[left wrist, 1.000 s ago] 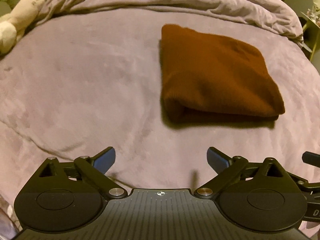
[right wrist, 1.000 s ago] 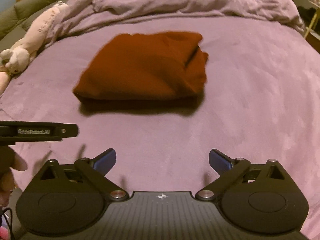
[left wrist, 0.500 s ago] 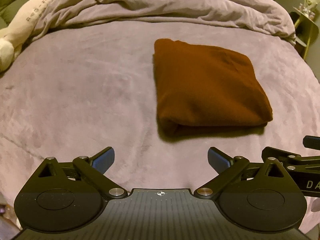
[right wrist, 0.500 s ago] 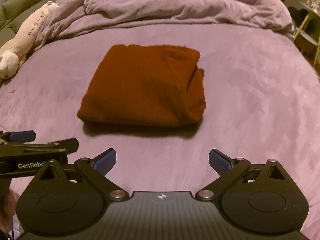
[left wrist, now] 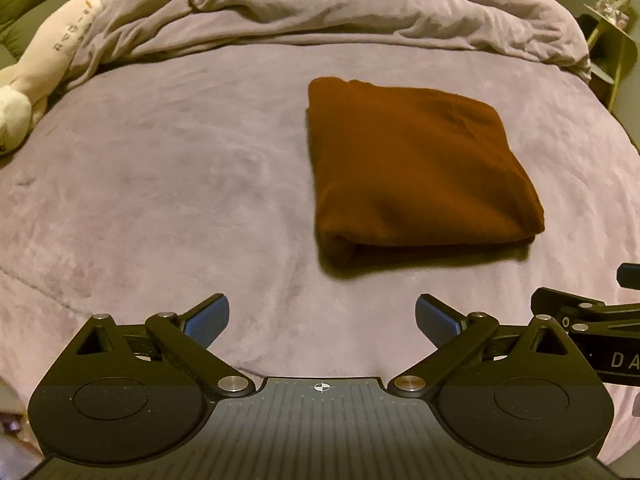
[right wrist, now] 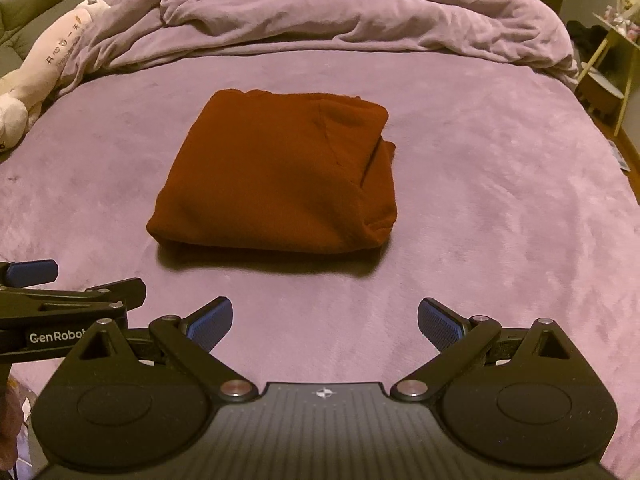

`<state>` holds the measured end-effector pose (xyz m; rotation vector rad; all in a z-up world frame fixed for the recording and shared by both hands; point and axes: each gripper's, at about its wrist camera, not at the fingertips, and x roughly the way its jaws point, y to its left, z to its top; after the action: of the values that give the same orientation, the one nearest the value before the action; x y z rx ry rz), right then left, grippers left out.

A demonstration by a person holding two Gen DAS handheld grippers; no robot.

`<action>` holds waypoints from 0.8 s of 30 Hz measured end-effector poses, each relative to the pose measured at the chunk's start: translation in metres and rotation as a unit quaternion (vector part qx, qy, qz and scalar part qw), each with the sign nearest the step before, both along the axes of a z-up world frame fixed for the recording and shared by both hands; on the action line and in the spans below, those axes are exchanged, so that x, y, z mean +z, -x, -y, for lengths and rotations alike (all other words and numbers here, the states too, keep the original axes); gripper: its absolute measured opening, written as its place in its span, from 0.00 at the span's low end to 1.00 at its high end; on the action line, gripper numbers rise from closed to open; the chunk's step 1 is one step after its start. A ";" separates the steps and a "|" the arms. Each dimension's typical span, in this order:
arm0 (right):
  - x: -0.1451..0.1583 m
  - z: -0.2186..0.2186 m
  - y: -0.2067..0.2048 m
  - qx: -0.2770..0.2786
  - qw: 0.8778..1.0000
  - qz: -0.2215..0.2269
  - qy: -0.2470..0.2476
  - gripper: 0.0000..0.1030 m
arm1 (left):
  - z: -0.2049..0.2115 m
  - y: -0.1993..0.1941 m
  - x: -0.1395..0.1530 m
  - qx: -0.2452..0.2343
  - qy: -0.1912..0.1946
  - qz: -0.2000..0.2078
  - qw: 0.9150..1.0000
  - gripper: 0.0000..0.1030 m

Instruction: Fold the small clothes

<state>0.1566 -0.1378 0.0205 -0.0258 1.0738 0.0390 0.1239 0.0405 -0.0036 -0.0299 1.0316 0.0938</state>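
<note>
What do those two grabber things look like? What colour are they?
Each hand-held gripper is black, with two round discs, silver bolts and a ribbed grey plate bearing a small crosshair mark. The left hand-held gripper and right hand-held gripper both have blue textured fingertips. White "GenRobot" lettering shows on the left one's side.

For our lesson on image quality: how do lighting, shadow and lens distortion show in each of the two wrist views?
Left wrist view: dim warm light, the folded brown garment casts a dark shadow along its near edge, and the fisheye bows the purple bedspread. Right wrist view: pinker tint, the same near-edge shadow, the rumpled duvet curved at the top.
</note>
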 end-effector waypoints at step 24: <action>0.001 0.001 0.004 -0.002 1.000 0.000 0.004 0.96 | 0.002 0.001 0.000 -0.009 -0.004 -0.006 1.000 0.99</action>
<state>0.1531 -0.1390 0.0216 -0.0308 1.0746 0.0309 0.1231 0.0390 -0.0040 -0.0133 1.0424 0.0819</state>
